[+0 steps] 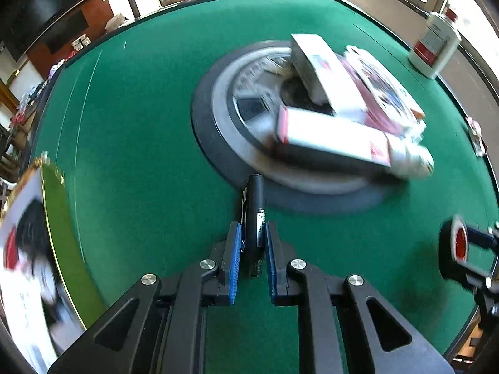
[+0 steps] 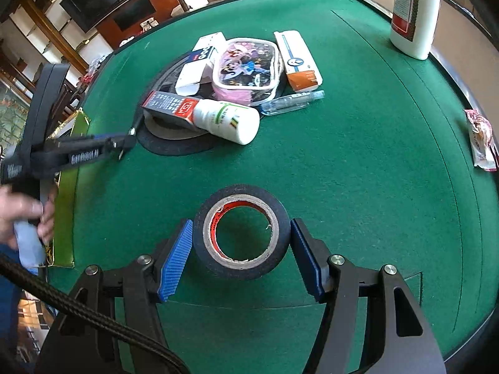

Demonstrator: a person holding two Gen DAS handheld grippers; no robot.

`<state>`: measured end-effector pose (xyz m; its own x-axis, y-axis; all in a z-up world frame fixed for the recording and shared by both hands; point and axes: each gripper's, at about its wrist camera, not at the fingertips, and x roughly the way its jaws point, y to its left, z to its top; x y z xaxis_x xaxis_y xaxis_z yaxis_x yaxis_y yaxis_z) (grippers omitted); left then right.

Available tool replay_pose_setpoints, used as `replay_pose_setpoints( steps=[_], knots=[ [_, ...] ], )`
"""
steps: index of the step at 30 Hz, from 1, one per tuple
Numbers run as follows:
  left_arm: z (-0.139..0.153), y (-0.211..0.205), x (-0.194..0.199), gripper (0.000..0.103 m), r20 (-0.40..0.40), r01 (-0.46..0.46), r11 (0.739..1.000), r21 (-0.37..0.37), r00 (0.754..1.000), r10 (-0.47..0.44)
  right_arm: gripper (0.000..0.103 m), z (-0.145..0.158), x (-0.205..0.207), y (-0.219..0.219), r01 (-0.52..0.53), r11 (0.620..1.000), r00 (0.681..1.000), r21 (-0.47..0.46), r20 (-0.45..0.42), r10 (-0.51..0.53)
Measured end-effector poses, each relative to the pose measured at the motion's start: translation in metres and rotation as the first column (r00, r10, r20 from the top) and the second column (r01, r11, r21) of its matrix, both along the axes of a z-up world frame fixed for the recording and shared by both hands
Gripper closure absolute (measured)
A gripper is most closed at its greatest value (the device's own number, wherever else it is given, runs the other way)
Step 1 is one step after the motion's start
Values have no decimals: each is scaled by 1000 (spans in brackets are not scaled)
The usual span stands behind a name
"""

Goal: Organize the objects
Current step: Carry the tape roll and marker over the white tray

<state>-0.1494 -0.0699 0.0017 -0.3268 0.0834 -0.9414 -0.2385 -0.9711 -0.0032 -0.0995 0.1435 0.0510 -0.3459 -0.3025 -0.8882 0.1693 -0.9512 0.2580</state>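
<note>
**Tape and marker gripped on green felt table**

Black tape roll (image 2: 239, 233), its red-lined core facing up, sits between the blue pads of the right gripper (image 2: 240, 246), jaws about half open and both pads touching its sides, near the table's (image 2: 374, 171) near edge. Over at the left, the left gripper (image 1: 253, 249) has its jaws nearly shut on a black marker (image 1: 255, 218), tip pointing toward the round centre hub (image 1: 218, 99). Boxes, a white bottle (image 2: 227, 120) and a pink cartoon pouch (image 2: 249, 65) lie heaped at the table's centre; a large white bottle (image 2: 413, 12) stands at the far right edge.
</note>
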Motion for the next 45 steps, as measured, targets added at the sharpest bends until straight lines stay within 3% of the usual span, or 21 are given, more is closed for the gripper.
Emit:
replay_pose_setpoints(
  steps=[6, 12, 32, 45],
  knots=[
    [1, 21, 53, 91, -37, 28, 999, -36, 999, -29, 41, 1, 7, -10, -10, 1000, 1000, 0, 7, 10],
    [8, 14, 93, 91, -70, 39, 998, -48, 997, -42, 41, 6, 14, -21, -22, 1000, 1000, 8, -1, 22],
    [76, -45, 134, 91, -242, -32, 999, -34, 970, 23, 41, 37, 36, -93, -123, 992, 990, 21, -65, 125],
    [90, -120, 167, 91, -287, -161, 986, -38, 947, 144, 40, 58, 52, -182, -265, 964, 957, 19, -114, 266]
  ],
)
